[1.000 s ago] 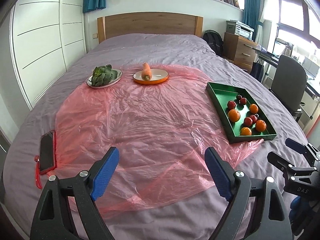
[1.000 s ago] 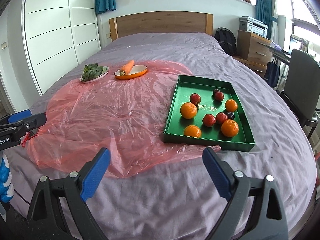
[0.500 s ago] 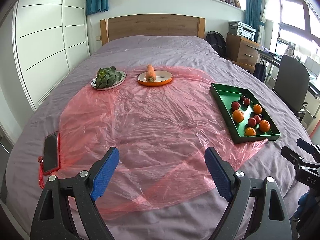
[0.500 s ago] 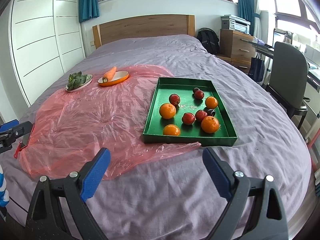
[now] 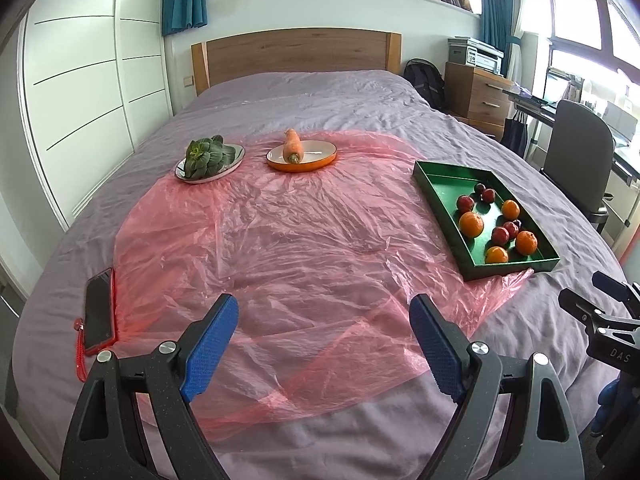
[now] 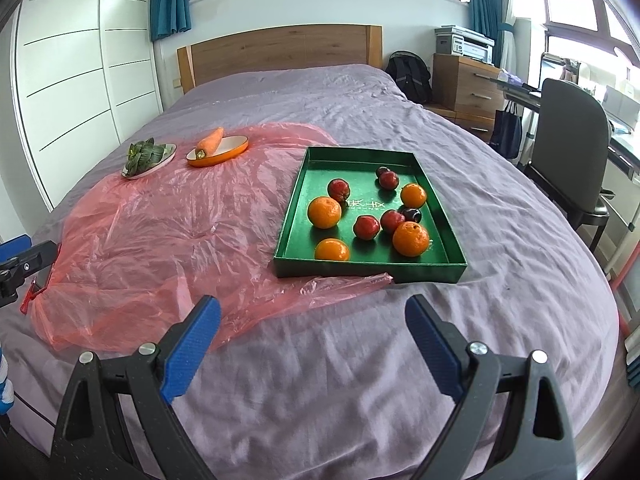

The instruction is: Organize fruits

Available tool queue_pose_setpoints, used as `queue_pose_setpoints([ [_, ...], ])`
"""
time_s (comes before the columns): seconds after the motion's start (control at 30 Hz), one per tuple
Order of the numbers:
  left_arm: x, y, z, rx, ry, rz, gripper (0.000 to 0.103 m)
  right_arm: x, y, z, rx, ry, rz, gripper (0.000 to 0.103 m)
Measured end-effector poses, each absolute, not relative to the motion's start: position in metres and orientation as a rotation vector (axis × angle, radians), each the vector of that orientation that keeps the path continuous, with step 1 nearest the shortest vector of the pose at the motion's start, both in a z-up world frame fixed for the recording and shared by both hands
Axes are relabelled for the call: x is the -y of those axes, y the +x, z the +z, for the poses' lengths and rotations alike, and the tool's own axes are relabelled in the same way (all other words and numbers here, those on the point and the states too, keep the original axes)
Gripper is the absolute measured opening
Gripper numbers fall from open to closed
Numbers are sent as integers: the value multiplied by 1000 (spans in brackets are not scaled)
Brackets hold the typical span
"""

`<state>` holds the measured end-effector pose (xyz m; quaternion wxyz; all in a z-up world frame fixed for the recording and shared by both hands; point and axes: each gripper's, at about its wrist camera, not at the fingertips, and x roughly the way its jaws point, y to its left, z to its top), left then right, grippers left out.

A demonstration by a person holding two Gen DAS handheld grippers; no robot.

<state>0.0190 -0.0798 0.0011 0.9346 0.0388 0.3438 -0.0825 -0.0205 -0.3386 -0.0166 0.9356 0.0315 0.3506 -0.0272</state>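
Left gripper (image 5: 324,344) and right gripper (image 6: 312,342), each angled downward with jaws spread wide and nothing between the blue pads (image 5: 210,346). Both hang side by side at the near edge, apart, touching nothing.

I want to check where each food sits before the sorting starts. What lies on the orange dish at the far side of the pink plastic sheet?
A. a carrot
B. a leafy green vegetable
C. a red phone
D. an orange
A: the carrot lies across the orange dish, while the leafy green is on the other plate beside it and the oranges are in the green tray.
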Motion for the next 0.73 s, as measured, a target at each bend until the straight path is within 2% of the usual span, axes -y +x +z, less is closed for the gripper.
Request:
queue_pose_setpoints([
  [0.73,81,18,3,-693,76,-169,84,341,-21,-25,-729,59,-60,103],
])
